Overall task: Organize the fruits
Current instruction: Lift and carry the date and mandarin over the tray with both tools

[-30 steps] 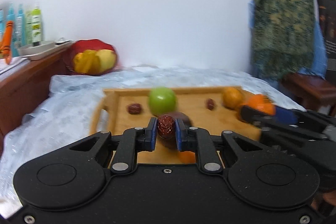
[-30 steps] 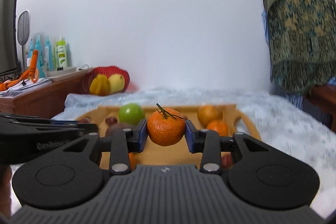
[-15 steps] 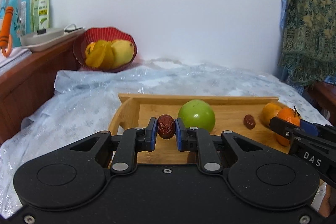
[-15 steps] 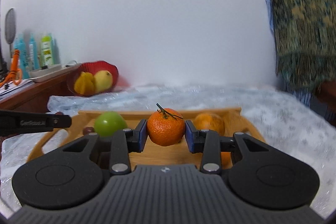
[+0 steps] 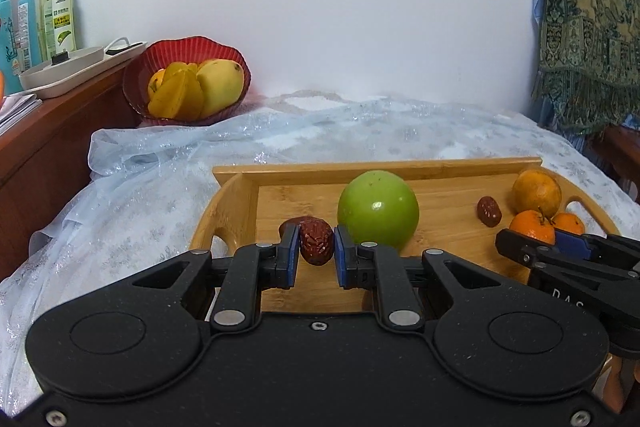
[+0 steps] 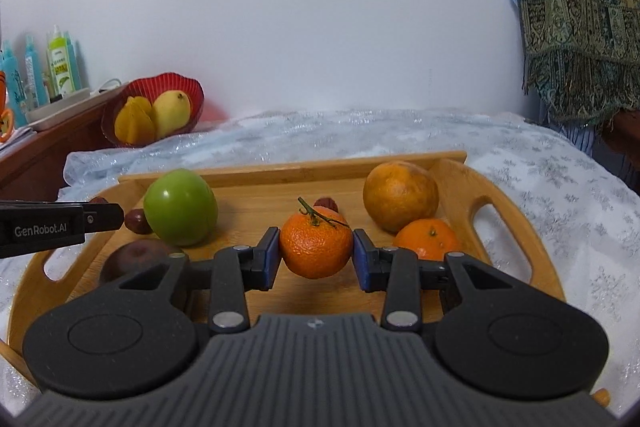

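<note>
I've got both tongs level and low over the wooden tray [image 6: 516,227] on the bed. The left tongs [image 5: 316,251] are clamped on a wrinkly dark red date [image 5: 316,241] at the tray's near left, just beside the shiny green apple [image 5: 378,209]. The right tongs [image 6: 316,253] are clenched on a stemmed, bright pebbly mandarin [image 6: 316,247] — mid-tray, near side. A bigger dull orange [image 6: 400,195] and a second mandarin [image 6: 426,237] sit just right of it, and another date [image 5: 489,211] lies loose on the tray.
</note>
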`<state>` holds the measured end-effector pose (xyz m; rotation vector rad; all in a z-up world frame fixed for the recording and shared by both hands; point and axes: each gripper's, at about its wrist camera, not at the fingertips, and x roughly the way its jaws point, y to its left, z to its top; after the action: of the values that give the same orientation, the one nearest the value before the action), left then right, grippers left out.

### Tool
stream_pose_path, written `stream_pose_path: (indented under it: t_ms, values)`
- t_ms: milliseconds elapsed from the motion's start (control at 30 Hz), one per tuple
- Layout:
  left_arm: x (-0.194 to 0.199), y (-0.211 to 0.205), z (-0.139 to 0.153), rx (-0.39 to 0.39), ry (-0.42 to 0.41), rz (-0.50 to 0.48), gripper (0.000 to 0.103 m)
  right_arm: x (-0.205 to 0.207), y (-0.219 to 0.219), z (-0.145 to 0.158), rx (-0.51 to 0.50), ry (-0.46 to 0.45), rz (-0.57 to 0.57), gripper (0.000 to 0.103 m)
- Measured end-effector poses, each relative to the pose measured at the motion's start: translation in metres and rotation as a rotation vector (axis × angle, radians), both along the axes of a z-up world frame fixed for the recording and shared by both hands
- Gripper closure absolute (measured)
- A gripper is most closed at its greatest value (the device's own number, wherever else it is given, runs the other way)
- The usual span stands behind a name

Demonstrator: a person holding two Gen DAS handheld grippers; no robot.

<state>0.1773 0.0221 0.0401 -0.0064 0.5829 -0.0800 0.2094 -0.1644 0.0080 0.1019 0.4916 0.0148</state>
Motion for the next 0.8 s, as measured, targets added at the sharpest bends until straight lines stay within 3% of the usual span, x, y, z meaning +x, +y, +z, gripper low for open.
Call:
stream_pose_path:
  t_ms: [800]
  values:
    - [0.006, 0.005, -0.017, -0.030, 0.082, 0.026, 0.086, 0.002, -0.003, -0.004, 0.017, 0.025, -0.022, 0.060]
